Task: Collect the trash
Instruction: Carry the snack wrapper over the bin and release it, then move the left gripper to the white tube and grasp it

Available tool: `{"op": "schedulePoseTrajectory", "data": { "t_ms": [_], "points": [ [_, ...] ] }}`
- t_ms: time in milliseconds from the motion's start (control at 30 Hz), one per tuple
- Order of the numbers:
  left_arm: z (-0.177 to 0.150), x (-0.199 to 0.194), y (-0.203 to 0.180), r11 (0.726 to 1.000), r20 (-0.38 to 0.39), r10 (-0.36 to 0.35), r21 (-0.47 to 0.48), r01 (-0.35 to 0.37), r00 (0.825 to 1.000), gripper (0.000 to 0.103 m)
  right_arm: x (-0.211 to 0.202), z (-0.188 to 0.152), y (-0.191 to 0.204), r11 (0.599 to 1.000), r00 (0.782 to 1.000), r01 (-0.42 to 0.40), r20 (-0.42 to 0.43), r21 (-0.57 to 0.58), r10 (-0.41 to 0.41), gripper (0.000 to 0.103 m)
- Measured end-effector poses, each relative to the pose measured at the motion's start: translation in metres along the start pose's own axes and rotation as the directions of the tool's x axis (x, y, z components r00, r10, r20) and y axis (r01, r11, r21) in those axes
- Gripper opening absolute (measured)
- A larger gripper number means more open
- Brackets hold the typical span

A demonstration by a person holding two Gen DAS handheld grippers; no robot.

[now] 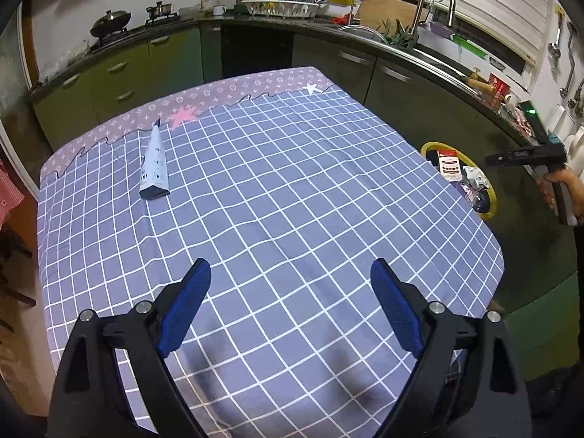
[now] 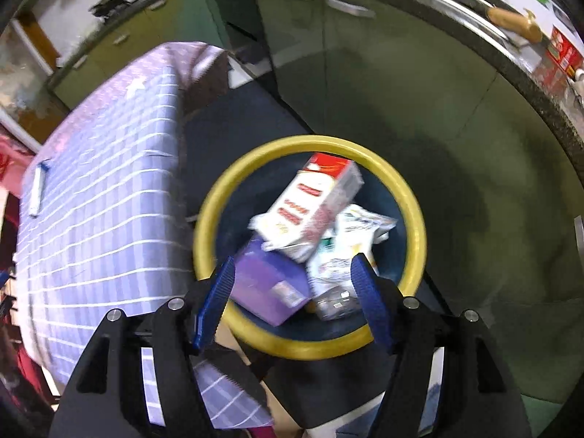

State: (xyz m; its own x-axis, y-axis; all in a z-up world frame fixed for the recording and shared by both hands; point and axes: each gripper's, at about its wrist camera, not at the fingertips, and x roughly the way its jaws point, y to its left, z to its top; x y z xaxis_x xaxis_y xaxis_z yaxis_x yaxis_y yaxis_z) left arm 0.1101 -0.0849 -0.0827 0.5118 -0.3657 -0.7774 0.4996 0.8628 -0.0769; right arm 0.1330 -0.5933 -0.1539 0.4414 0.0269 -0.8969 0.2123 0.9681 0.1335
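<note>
A white and dark blue tube (image 1: 154, 162) lies on the checked tablecloth (image 1: 273, 200) at the far left; it also shows in the right wrist view (image 2: 37, 188). My left gripper (image 1: 291, 273) is open and empty above the near part of the table. A yellow-rimmed bin (image 2: 412, 197) stands on the floor beside the table's right edge and also shows in the left wrist view (image 1: 491, 204). It holds a red and white box (image 2: 310, 208), a purple box (image 2: 262, 284) and crumpled wrappers (image 2: 350, 252). My right gripper (image 2: 294, 273) is open and empty above the bin.
Green kitchen cabinets (image 1: 387, 80) with a dark counter run behind and to the right of the table. A sink with a tap (image 1: 434, 3), a dish rack (image 1: 281, 5) and a stove with a wok (image 1: 109, 22) stand on the counter.
</note>
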Motion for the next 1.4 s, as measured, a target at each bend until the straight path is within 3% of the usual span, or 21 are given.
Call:
{"op": "schedulePoseTrajectory", "data": {
  "t_ms": [167,333,500,700,967,1400],
  "points": [
    [0.013,0.013,0.025,0.999,-0.048,0.016,-0.031,-0.017,0.999,0.086,-0.022,-0.019,0.044,0.994,0.995,-0.082,0.054,-0.069,0.086,0.068],
    [0.04,0.033,0.074,0.993,-0.118,0.019,-0.117,-0.033,0.993,0.087,-0.038,-0.033,0.074,0.983,0.985,-0.139,0.083,-0.122,0.15,0.07],
    [0.073,0.06,0.121,0.98,-0.166,-0.015,-0.199,-0.019,0.986,0.087,-0.042,-0.039,0.087,0.976,0.981,-0.16,0.083,-0.146,0.174,0.07],
    [0.104,0.1,0.15,0.972,-0.222,0.026,-0.221,-0.076,0.975,0.085,-0.036,-0.039,0.087,0.977,0.981,-0.168,0.076,-0.135,0.179,0.07],
    [0.121,0.133,0.166,0.968,-0.284,0.053,-0.22,-0.119,0.957,0.069,-0.031,-0.038,0.091,0.975,0.981,-0.174,0.065,-0.136,0.184,0.07],
    [0.128,0.15,0.167,0.968,-0.326,0.077,-0.201,-0.149,0.942,0.025,-0.027,-0.039,0.096,0.972,0.98,-0.182,0.055,-0.147,0.191,0.07]
  ]
}}
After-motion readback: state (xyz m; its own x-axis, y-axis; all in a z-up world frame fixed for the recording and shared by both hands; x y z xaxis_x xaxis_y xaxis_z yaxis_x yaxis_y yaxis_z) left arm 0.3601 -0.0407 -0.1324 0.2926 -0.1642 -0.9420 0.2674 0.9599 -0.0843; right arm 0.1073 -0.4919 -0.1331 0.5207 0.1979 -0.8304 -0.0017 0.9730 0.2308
